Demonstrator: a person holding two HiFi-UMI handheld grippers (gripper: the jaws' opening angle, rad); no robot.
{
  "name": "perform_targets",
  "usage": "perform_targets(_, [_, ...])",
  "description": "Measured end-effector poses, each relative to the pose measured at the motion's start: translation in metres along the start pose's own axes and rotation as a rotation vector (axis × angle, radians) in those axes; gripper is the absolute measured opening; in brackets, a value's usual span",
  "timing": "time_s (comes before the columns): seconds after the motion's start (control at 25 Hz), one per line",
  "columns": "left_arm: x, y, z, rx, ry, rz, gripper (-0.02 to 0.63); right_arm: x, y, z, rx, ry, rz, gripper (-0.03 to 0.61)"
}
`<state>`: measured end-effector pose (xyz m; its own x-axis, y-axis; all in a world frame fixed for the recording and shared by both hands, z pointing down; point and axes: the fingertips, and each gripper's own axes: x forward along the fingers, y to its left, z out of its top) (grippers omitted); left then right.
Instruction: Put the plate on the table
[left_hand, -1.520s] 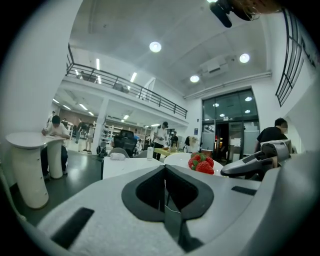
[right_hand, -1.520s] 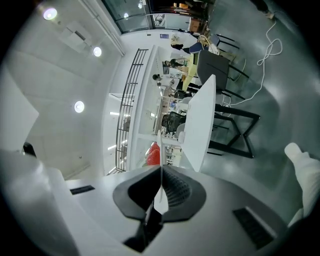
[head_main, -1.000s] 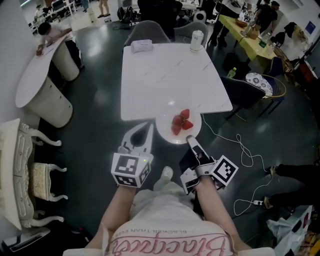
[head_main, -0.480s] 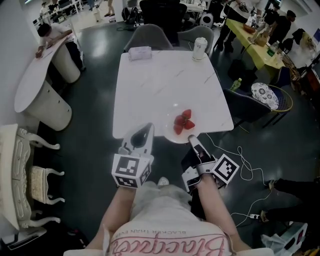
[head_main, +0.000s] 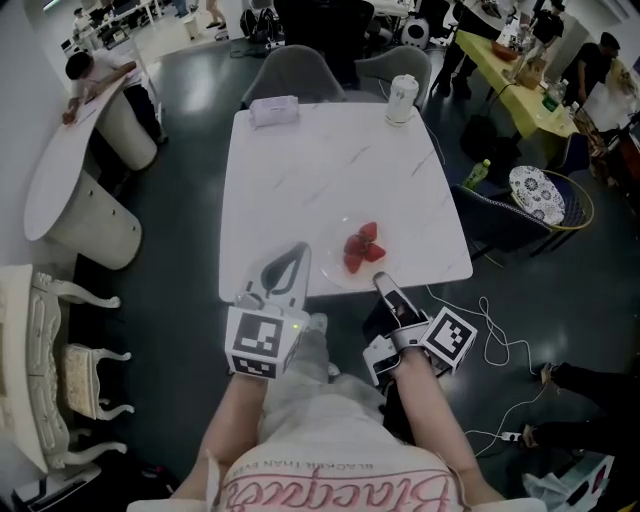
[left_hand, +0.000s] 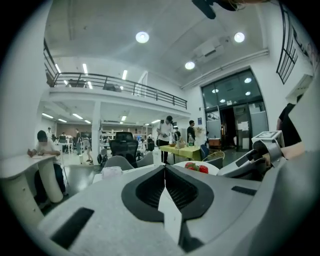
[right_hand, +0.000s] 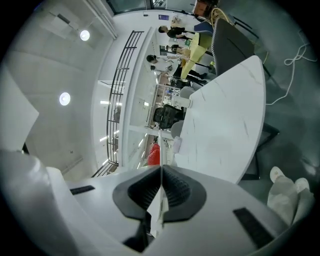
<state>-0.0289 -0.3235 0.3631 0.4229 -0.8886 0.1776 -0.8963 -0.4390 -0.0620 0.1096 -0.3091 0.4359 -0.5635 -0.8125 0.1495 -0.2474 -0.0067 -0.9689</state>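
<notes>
The right gripper (head_main: 383, 286) is clamped on the near rim of the white plate (head_main: 337, 268). The plate carries strawberries (head_main: 362, 246) and lies over the near edge of the white bench (head_main: 320, 170); whether it touches the top cannot be told. The left gripper (head_main: 290, 264) is closed on nothing, just beside the plate. To finish well, the plate should be held level, moved well in from the edge, and lowered flat. Only then should the rim be let go, so the berries do not roll.
</notes>
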Motion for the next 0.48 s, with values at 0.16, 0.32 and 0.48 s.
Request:
perform_targets(0.16, [0.043,0.011,0.009,0.085,0.010,-0.032,0.005,0.033,-0.003,0.025,0.010,-0.010,-0.020,0.009])
perform_targets(0.32, [0.088,0.029,0.012,0.042,0.007,-0.071,0.005,0.072,-0.005,0.048,0.013,-0.016,-0.044,0.009])
perform_targets(0.48, [0.130,0.056,0.008,-0.003,0.017,-0.088,0.005,0.114,-0.007,0.068,0.009,-0.021,-0.056,0.009])
